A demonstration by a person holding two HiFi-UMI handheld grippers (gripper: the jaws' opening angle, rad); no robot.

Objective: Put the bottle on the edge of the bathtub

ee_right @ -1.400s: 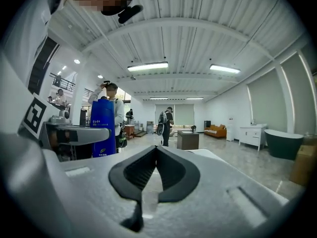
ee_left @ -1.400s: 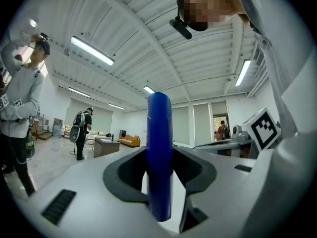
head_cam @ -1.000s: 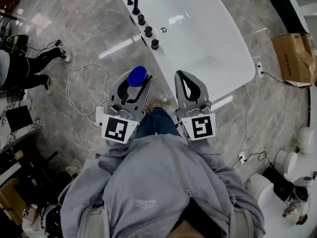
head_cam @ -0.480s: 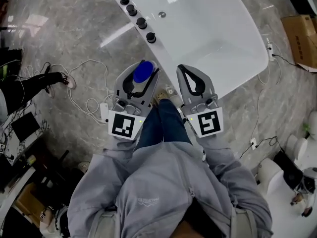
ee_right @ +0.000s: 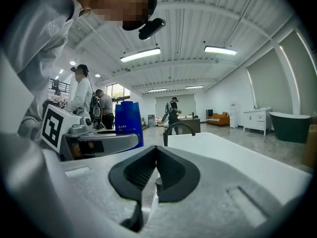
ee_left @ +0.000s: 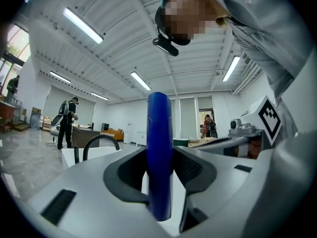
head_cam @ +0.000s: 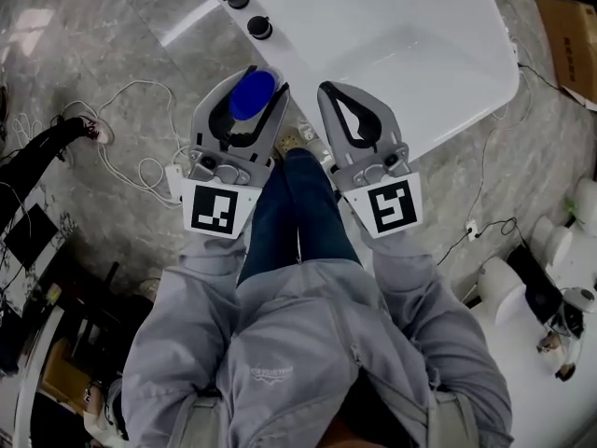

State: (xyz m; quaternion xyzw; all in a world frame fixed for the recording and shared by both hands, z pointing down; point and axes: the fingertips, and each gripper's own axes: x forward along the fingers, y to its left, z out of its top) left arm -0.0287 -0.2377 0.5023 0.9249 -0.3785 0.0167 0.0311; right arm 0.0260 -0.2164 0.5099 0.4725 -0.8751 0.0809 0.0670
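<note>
A blue bottle point(head_cam: 252, 95) stands upright between the jaws of my left gripper point(head_cam: 264, 83), which is shut on it. In the left gripper view the bottle point(ee_left: 158, 133) fills the gap between the grey jaws. It hangs over the floor just left of the near end of the white bathtub point(head_cam: 410, 54). My right gripper point(head_cam: 328, 91) is shut with nothing in it, its tips meeting over the tub's near rim. From the right gripper view the bottle point(ee_right: 128, 123) shows at the left, with the tub's flat edge point(ee_right: 223, 155) ahead.
Black tap knobs point(head_cam: 259, 29) and a curved black faucet point(ee_right: 178, 129) sit on the tub's left rim. White cables point(head_cam: 140, 166) lie on the marble floor at the left. A cardboard box point(head_cam: 569, 26) stands at the right. Other people stand far off in the hall.
Both grippers have sunk and come closer to the tub's near end, which now looks larger. The bottle stays gripped in the left gripper; the right stays shut.
</note>
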